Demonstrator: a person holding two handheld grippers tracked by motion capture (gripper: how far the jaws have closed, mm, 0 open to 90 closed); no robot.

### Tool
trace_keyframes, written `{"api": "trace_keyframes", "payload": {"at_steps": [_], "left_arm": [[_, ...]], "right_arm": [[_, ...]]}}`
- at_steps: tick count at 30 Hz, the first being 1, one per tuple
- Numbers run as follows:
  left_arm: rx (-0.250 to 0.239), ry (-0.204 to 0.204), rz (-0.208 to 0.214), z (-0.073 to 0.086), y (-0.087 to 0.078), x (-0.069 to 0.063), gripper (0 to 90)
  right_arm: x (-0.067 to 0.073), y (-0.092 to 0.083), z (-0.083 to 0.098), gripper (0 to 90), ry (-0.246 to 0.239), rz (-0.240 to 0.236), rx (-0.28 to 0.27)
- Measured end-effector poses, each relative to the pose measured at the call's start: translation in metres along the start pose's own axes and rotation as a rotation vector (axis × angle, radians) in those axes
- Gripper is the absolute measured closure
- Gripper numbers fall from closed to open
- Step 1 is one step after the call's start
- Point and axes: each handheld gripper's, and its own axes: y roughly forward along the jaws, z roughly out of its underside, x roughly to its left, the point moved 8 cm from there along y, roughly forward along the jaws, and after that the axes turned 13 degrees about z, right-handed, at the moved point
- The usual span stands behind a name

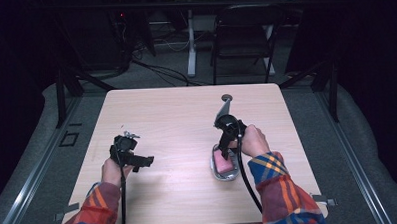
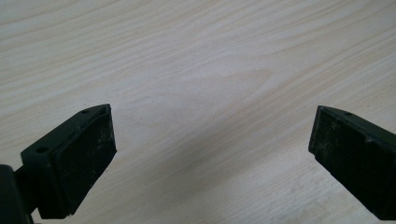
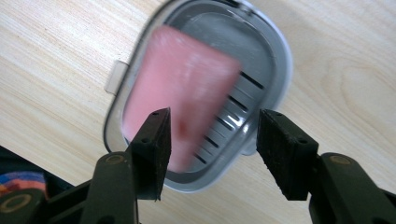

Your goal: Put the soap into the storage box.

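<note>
A pink bar of soap (image 1: 222,161) lies in a grey oval dish (image 1: 214,170) at the table's front right. My right gripper (image 1: 223,152) points down just over it. In the right gripper view the jaws (image 3: 212,154) stand apart above the soap (image 3: 187,88) and the slotted dish (image 3: 273,51). The soap is blurred, and the left jaw overlaps its edge without pressing on it. My left gripper (image 1: 136,156) rests low at the front left; in its own view the gripper (image 2: 212,154) is open, with bare wood between the pads.
A small dark round disc (image 1: 226,97) sits near the far edge of the wooden table (image 1: 176,113). Behind the table stand a black chair (image 1: 244,35) and a white post (image 1: 190,47). Dark cables cross the floor at the back.
</note>
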Motion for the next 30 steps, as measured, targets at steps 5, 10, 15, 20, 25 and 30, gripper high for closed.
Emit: {"api": "trace_keyframes", "payload": {"at_steps": [5,10,15,20,25,30], "left_arm": [[-0.001,0.0,0.001,0.0,0.0,0.0,0.7],[-0.001,0.0,0.0,0.0,0.0,0.0,0.6],[0.002,0.001,0.001,0.0,0.0,0.0,0.6],[0.0,0.0,0.001,0.0,0.0,0.0,0.6],[0.003,-0.003,0.002,0.001,0.0,-0.001,0.6],[0.001,-0.004,0.001,0.001,0.0,-0.001,0.5]], "right_arm": [[-0.005,-0.004,0.003,43.6,0.015,0.01,-0.06],[-0.011,-0.009,0.008,37.7,0.016,0.019,-0.12],[-0.02,-0.016,0.02,26.5,-0.024,0.066,-0.172],[-0.029,-0.022,0.034,15.9,-0.026,0.106,-0.236],[-0.039,-0.027,0.05,12.9,-0.01,0.114,-0.31],[-0.052,-0.029,0.067,6.3,0.004,0.14,-0.367]]}}
